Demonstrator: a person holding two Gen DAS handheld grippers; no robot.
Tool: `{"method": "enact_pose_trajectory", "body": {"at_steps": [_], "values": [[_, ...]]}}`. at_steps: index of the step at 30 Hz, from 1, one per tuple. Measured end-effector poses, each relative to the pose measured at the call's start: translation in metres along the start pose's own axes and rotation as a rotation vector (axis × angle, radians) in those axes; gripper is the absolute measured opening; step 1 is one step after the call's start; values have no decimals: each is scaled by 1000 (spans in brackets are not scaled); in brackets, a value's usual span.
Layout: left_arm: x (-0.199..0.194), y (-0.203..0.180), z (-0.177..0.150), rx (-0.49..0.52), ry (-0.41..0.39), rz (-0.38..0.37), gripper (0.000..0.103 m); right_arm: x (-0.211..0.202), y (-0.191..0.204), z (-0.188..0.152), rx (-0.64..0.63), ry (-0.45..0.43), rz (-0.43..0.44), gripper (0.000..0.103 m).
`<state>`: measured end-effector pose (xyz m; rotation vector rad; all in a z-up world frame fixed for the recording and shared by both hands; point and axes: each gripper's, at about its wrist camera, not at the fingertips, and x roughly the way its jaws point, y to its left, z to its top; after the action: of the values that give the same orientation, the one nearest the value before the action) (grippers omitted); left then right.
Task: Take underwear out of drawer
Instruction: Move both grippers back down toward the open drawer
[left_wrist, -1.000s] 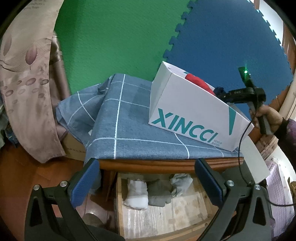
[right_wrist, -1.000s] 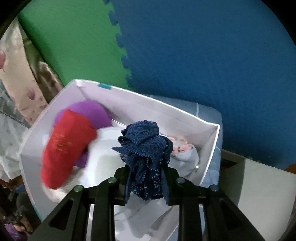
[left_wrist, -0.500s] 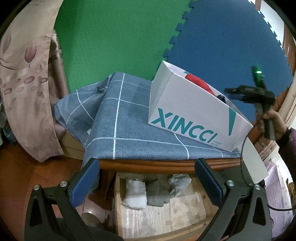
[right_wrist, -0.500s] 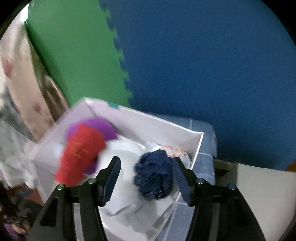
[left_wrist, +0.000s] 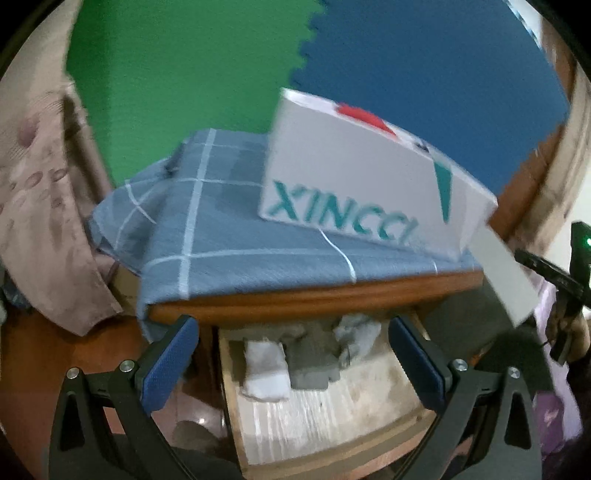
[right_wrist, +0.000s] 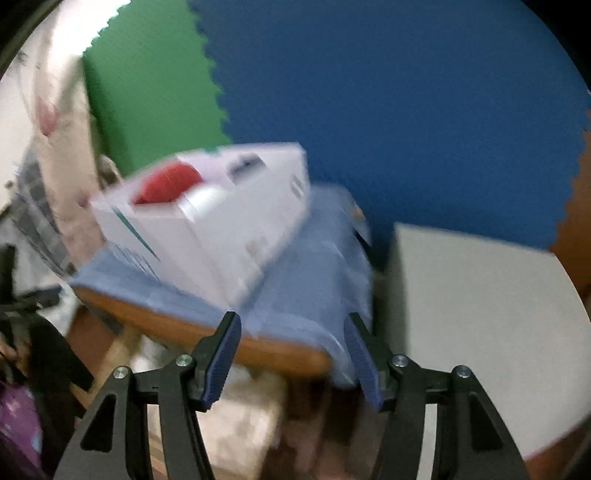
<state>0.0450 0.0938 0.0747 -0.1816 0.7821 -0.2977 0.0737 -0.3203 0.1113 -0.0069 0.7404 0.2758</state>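
Observation:
The open wooden drawer (left_wrist: 332, 435) sits below the table top and holds a white folded piece (left_wrist: 266, 367), a grey piece (left_wrist: 312, 363) and a pale crumpled piece (left_wrist: 356, 332). My left gripper (left_wrist: 295, 363) is open and empty in front of the drawer. My right gripper (right_wrist: 293, 356) is open and empty, off the table's right end; it also shows at the right edge of the left wrist view (left_wrist: 554, 275). The white XINCCI box (left_wrist: 365, 192) on the table holds red underwear (right_wrist: 166, 182). The dark blue lace piece is hidden inside.
A blue checked cloth (left_wrist: 236, 236) covers the wooden table. A grey panel (right_wrist: 480, 314) stands at the table's right. A patterned curtain (left_wrist: 40, 192) hangs on the left. Green and blue foam mats (left_wrist: 424, 66) line the wall behind.
My right gripper let go of the dark blue lace underwear in the box, then pulled back and down to the right of the table. The left gripper moved a little closer to the drawer.

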Motion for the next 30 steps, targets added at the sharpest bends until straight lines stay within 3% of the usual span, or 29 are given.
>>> {"method": "enact_pose_trajectory", "body": {"at_steps": [6, 8, 13, 17, 27, 30], "values": [[21, -42, -13, 205, 104, 6, 101, -1, -17, -28, 89, 11, 14, 59], [25, -49, -16, 215, 119, -16, 101, -6, -12, -27, 88, -21, 32, 59], [33, -62, -21, 263, 157, -72, 101, -11, -1, -35, 78, -3, 55, 59], [42, -58, -22, 238, 207, -82, 101, -10, 0, -37, 81, 0, 64, 59], [32, -61, -18, 232, 158, -98, 101, -8, -9, -36, 154, 6, 109, 59], [17, -51, -12, 188, 91, -117, 101, -2, 16, -33, 62, 60, 66, 59]]}}
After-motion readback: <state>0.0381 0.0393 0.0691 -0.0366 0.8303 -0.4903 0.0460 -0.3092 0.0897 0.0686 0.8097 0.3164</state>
